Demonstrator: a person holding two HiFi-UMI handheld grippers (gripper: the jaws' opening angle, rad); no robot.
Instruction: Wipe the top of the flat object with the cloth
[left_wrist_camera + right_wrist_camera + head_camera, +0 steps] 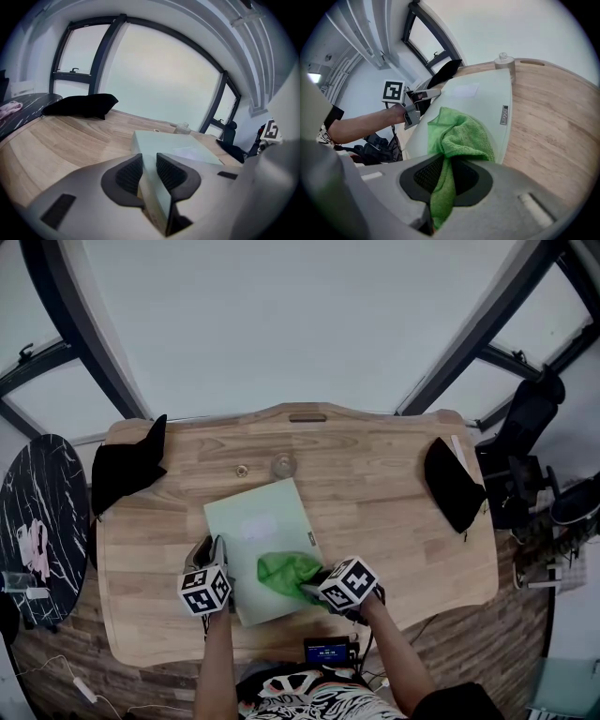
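Note:
A pale green flat board (253, 521) lies at the middle front of the wooden table (394, 521). A green cloth (286, 573) rests bunched on its near right part. My right gripper (314, 585) is shut on the cloth (461, 133), whose tail hangs down between the pads (426, 176). At the board's near left edge, my left gripper (214, 554) has that edge (154, 197) between its two pads, which touch it on both sides. The right gripper view also shows the left gripper (415, 103) across the board (483, 101).
Black fabric bundles lie at the table's back left (127, 465) and right (452, 484). A small glass jar (282, 466) and a metal ring (241, 471) sit behind the board. A round black marble side table (42, 521) stands to the left, and a chair (534, 427) to the right.

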